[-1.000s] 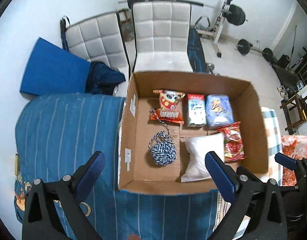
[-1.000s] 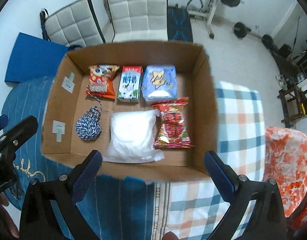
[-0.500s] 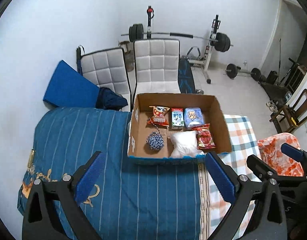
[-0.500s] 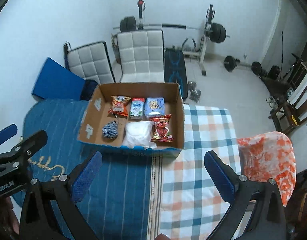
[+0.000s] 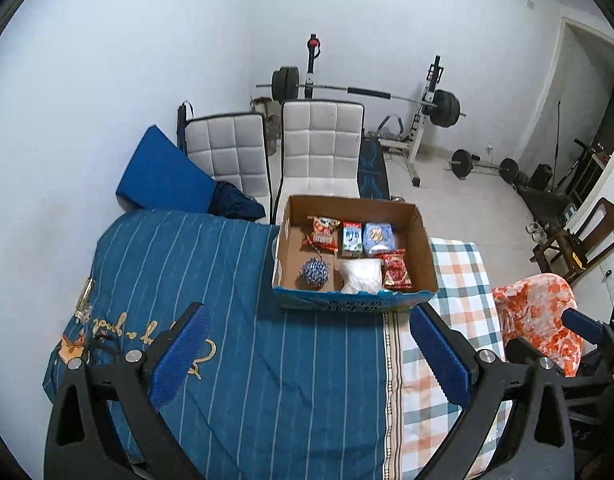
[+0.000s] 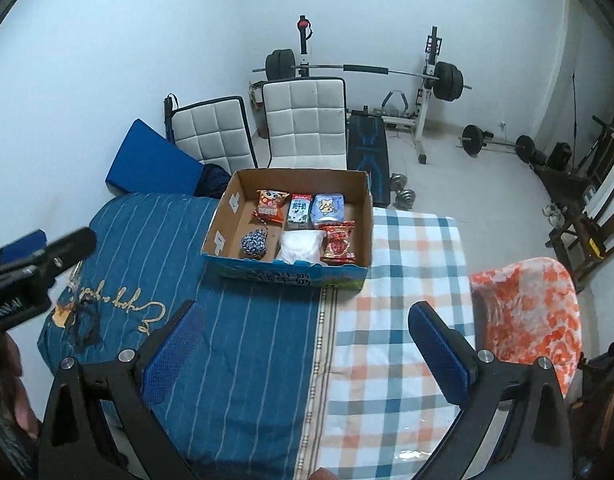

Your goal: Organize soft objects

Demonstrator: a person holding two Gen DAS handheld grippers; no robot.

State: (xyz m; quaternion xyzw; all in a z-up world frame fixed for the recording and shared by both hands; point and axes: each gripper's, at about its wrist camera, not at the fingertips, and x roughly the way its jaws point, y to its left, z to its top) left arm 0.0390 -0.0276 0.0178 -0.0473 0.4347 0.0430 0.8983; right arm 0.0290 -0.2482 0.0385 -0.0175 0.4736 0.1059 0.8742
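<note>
1. Evidently the sorting looks finished: the cardboard box (image 5: 353,292), centre frame, holds the yarn ball (image 5: 313,273), white pouch (image 5: 361,276) and snack packets in rows.
2. The left gripper (image 5: 311,354) and right gripper (image 6: 303,350) hang spread and empty at the bottom of their frames.
3. Two white chairs (image 6: 303,120) and a barbell rack (image 6: 427,80) sit beyond, upper centre; nothing blocks the box.

cardboard box (image 6: 283,276) front print | blue cloth (image 6: 119,304) gold script | both illegible

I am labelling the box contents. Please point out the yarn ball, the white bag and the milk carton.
yarn ball (image 5: 313,274), left wrist view, centre of the ball
white bag (image 5: 361,276), left wrist view, middle
milk carton (image 6: 299,211), right wrist view, front face
</note>
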